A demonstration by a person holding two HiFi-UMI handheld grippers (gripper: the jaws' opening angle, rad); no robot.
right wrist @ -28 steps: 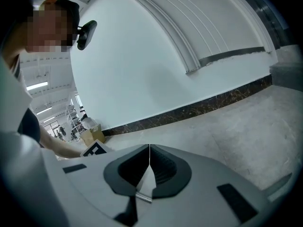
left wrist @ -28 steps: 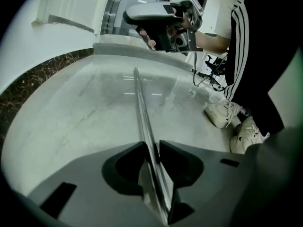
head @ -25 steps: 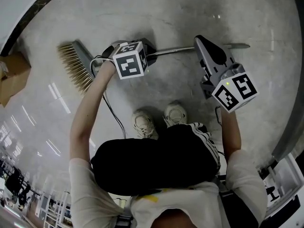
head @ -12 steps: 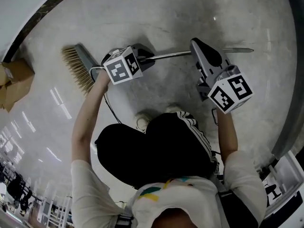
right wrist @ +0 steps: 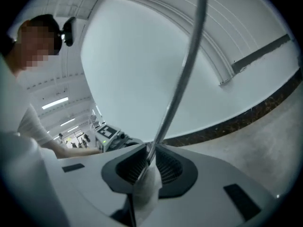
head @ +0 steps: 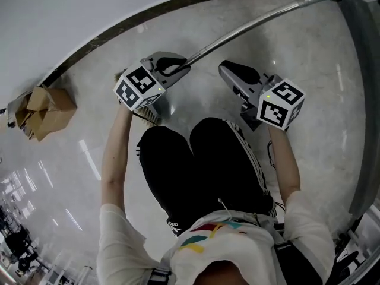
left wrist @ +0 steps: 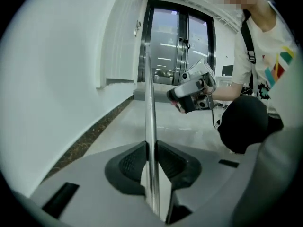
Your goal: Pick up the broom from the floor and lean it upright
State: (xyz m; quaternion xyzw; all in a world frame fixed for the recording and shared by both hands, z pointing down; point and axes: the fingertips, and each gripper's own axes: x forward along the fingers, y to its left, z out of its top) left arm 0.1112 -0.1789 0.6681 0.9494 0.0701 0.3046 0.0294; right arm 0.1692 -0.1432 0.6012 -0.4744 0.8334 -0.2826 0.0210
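Left claw [left wrist: 151, 148], just closed tighter, gripping broom handle [left wrist: 149, 98]

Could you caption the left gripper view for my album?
Left gripper, jaws just closed tighter, grips the broom handle beside a white wall.

Left tongs [left wrist: 151, 148] tightened onto broom [left wrist: 149, 93]; right tongs [right wrist: 150, 151] closed.

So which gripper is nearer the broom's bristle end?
The left gripper: the bristles show right beneath it; the right gripper sits farther off.
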